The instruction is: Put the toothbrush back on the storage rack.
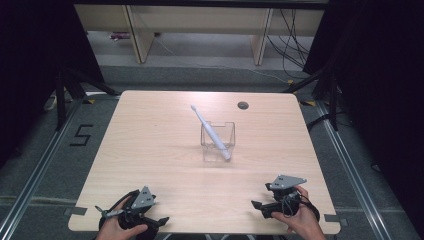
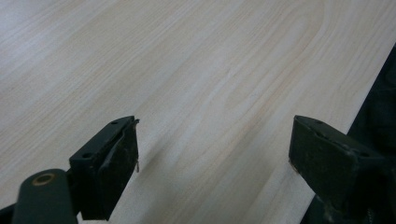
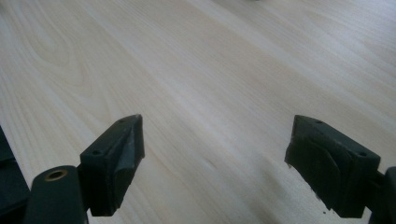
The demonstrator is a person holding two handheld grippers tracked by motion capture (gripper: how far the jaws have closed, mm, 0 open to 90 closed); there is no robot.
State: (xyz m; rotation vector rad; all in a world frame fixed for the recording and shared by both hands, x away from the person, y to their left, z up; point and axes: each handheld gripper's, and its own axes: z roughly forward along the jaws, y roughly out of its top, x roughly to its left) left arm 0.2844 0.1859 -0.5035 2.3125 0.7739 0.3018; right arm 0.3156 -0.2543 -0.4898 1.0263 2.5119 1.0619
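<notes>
Spanning pale wood table (image 1: 150, 150) amid dark curtains (image 1: 30, 60), grey floor (image 1: 45, 165).

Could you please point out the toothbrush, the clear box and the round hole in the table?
Toothbrush (image 1: 206, 126), high view, on its white handle.
Clear box (image 1: 218, 152), high view, on its front wall.
Hole (image 1: 243, 105), high view, on its dark centre.

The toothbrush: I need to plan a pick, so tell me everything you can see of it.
The toothbrush is white and slim, apparently plastic, with a thicker handle and a narrow neck ending in a small head. It stands tilted inside a clear square container near the table's middle, handle end down at the container's near right, head sticking out above the rim toward the far left. It leans on the rim. Neither gripper touches it.
</notes>
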